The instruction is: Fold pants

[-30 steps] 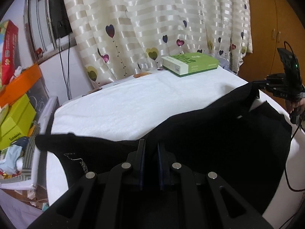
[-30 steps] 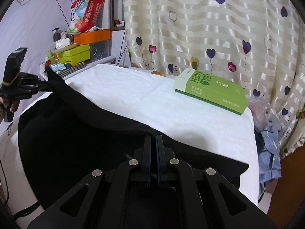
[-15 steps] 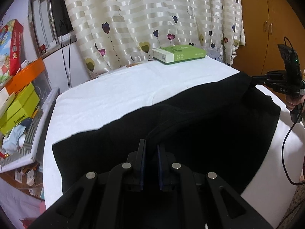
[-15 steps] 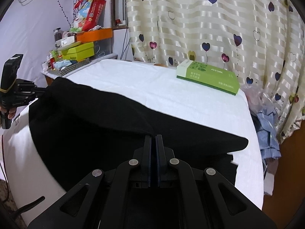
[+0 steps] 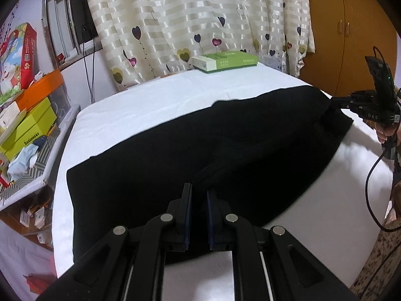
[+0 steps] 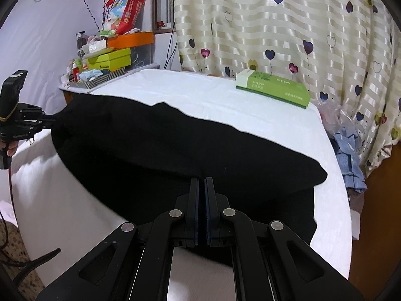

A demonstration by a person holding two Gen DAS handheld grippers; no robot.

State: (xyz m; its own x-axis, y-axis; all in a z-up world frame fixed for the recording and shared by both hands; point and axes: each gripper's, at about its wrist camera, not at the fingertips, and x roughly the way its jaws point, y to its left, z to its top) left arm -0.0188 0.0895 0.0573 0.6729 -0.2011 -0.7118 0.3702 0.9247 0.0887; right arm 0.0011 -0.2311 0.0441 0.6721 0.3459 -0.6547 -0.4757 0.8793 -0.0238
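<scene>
Black pants [image 5: 200,140] lie stretched across the white-covered table [image 5: 155,102], also seen in the right wrist view [image 6: 155,145]. My left gripper [image 5: 199,188] is shut on a raised fold of the pants at one end; it shows at the left of the right wrist view [image 6: 54,120], pinching the cloth. My right gripper [image 6: 202,181] is shut on the pants' edge at the other end; it shows at the right of the left wrist view [image 5: 330,104]. The cloth hangs taut between the two grippers, slightly lifted.
A green box [image 5: 225,60] lies at the table's far side by the heart-print curtain [image 5: 200,12]. Stacked boxes and clutter [image 6: 110,52] fill a shelf beside the table. Blue clothes [image 6: 348,148] sit off the table's end. A wooden wardrobe [image 5: 351,25] stands behind.
Both grippers have pulled back toward the near table edge, dragging the pants flatter and straighter over the cloth. Both stayed shut on the fabric.
</scene>
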